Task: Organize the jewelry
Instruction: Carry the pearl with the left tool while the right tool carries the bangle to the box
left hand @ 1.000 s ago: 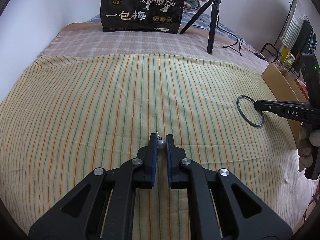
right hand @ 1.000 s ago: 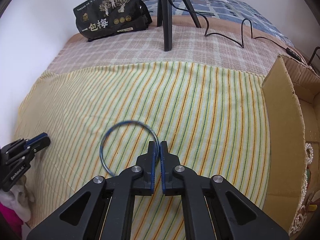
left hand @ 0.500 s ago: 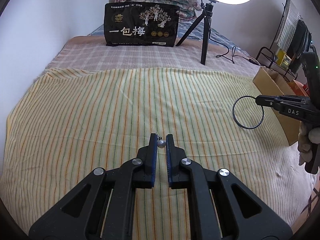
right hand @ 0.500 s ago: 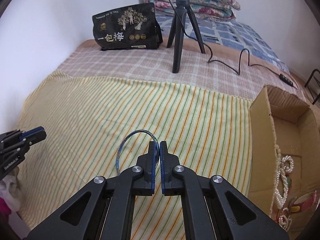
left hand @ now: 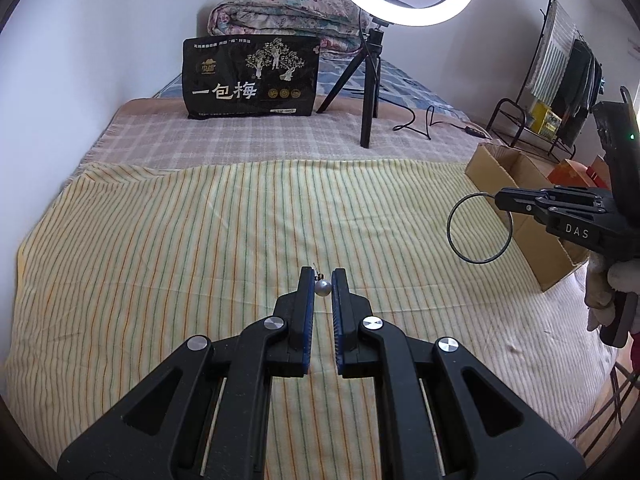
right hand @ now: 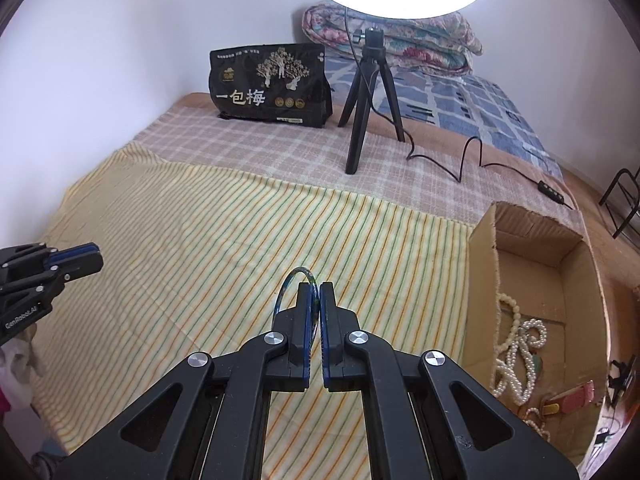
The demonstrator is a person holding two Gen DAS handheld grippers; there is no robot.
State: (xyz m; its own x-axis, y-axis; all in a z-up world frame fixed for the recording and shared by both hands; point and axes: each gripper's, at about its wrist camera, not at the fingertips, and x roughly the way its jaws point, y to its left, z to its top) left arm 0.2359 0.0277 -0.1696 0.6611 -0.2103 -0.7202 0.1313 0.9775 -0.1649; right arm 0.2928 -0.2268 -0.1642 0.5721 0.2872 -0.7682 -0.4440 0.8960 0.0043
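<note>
Both grippers have risen since the earlier frames: the striped cloth sits lower and farther in each wrist view, and the ring light and folded quilt have come into sight.

The left gripper point(left hand: 323, 280) is clamped on a small silvery-grey pearl earring point(left hand: 322, 287), its pads pressing the bead from both sides, with a thin gold post poking up just past the tips. It hangs in the air over the middle of the yellow cloth with green and orange stripes point(left hand: 200, 240) that covers the near part of the bed.

The right gripper point(right hand: 315, 292) is closed tight on a thin dark blue-green bangle point(right hand: 289, 284), gripped at its rim so that the loop stands upright and arcs out to the left of the tips. From the left wrist camera the same bangle point(left hand: 460, 208) hangs clear of the cloth near the bed's right edge, beside an open brown cardboard box point(right hand: 484, 248). White pearl necklaces point(right hand: 520, 340) lie tangled inside that box.

Toward the far edge of the bed a black tripod with a lit white ring light point(left hand: 370, 92) stands on a beige checked blanket point(left hand: 240, 136), beside an upright black snack bag with gold print point(left hand: 250, 80).
</note>
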